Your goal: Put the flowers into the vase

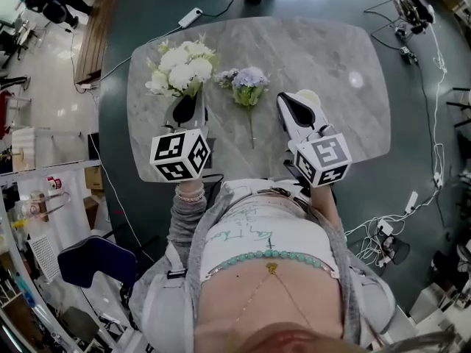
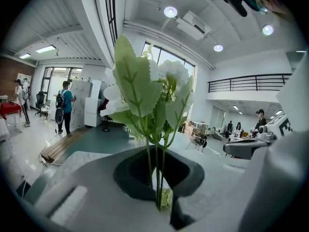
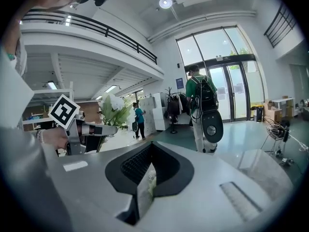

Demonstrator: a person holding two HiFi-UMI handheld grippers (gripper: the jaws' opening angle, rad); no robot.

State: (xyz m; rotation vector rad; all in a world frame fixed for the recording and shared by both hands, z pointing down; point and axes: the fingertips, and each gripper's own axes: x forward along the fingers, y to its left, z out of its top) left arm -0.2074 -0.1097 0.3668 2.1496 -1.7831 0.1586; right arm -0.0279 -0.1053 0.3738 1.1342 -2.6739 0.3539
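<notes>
Your left gripper [image 1: 185, 109] is clamping the stems of the white flowers [image 1: 180, 65], holding them upright over the left end of the table [image 1: 324, 50]. Between your grippers the purple flowers [image 1: 249, 83] are lying flat on the table, heads away from you, stem toward you. Your right gripper [image 1: 298, 109] is hovering at the right, jaws pressed together. A pale thing is showing by its tip, and I cannot tell what.

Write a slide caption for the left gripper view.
Left gripper shut on the stems of a white flower bunch, held upright.
</notes>
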